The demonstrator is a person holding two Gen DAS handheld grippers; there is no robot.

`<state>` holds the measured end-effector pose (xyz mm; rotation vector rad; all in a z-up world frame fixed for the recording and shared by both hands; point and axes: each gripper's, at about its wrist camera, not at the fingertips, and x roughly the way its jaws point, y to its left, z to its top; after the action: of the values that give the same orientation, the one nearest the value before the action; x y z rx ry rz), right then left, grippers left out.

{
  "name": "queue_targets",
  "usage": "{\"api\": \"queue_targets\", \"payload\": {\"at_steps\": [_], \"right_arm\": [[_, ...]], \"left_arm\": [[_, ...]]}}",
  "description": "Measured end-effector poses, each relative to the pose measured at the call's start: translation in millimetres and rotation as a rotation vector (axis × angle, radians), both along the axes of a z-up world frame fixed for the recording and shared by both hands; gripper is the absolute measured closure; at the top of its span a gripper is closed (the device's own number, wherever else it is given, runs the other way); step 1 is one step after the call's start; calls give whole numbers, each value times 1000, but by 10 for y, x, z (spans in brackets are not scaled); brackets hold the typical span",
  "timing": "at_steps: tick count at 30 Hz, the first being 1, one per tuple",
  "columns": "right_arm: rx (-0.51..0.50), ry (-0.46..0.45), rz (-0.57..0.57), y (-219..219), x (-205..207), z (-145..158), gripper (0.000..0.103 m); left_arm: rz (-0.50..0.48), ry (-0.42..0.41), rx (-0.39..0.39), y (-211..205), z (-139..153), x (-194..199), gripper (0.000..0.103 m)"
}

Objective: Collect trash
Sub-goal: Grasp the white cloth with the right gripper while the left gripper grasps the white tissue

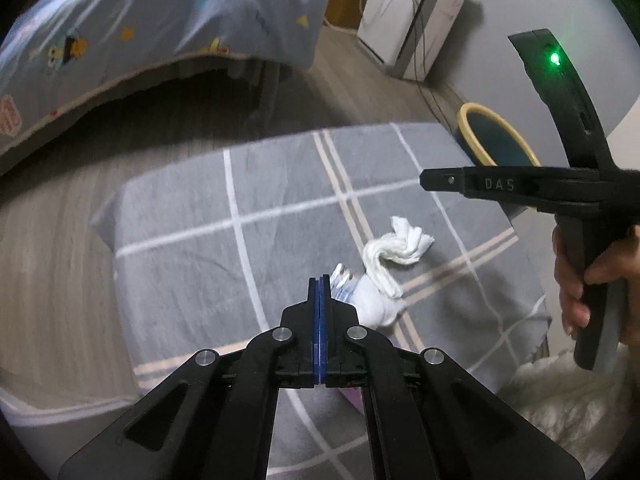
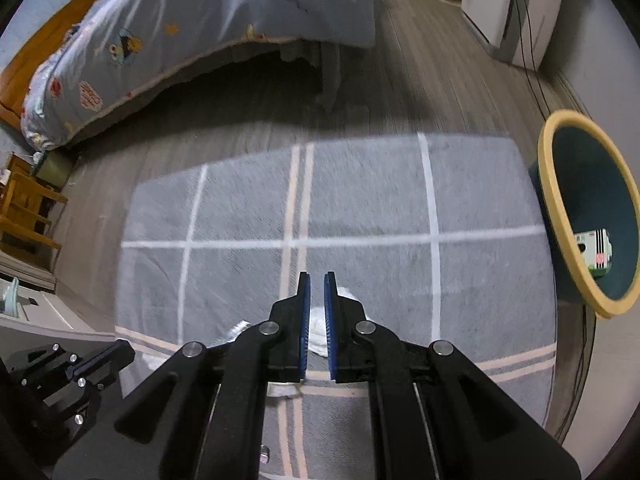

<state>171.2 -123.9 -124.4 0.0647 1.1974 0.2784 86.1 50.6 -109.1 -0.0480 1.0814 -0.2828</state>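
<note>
We work over a grey checked rug (image 1: 280, 208) on the wooden floor, with a bed (image 1: 140, 20) beyond it and a yellow-rimmed bin (image 2: 560, 216) just off the rug's right edge; a small printed carton (image 2: 596, 254) already lies in the bin. The trash left for us sits on the rug near its right side: a twisted white tissue (image 1: 396, 250), and touching it, closer to us, a white crumpled wad (image 1: 374, 304) with a bit of printed wrapper (image 1: 344, 278) at its edge. The left gripper (image 1: 320, 280) has its blue pads pressed together on nothing, just short of the wrapper. The right gripper (image 2: 317, 280) hangs above the tissue with only a narrow gap between its fingers, holding nothing. We judge this paper light, soft and easily crushed, so we would pinch the thick twisted middle of the tissue, not a loose corner that may tear.
</note>
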Motion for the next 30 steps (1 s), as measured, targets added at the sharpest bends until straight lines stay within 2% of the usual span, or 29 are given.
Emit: {"api": "queue_targets", "payload": {"at_steps": [3,5,6,8,10,11,15,20,23,24,26,27,30], "right_arm": [[7,0,7,74,19,-19,96],[-2,57,5,60,31,-141,96],[-10,83,3,64,26,-215,95],[-38,131,-2,56,21,-356,91],[-66,146,-2,52,20,-452,74],[-85,145,-1,50,24,-487,63],[-99,181,-2,43,28,-655,53],[-121,206,9,83,46,-816,52],[-137,201,21,93,62,-848,65],[-154,193,23,99,63,-848,73],[-179,183,35,126,65,-855,78],[-181,183,38,144,63,-857,87],[-144,197,40,166,61,-847,95]], "left_arm": [[-10,54,29,-34,-146,20,102],[-18,96,71,-76,-275,31,101],[-20,113,76,-79,-313,32,97],[-15,136,77,-68,-367,24,70],[-10,142,75,-64,-388,8,56],[-11,148,75,-68,-395,-6,56],[-26,194,91,-96,-512,-25,55],[-74,227,132,-187,-631,-32,58],[-89,245,130,-216,-653,-34,84],[-92,251,125,-219,-657,-34,87],[-96,251,126,-221,-653,-32,92],[-97,248,125,-218,-644,-30,94],[-93,235,117,-206,-607,-22,96]]}}
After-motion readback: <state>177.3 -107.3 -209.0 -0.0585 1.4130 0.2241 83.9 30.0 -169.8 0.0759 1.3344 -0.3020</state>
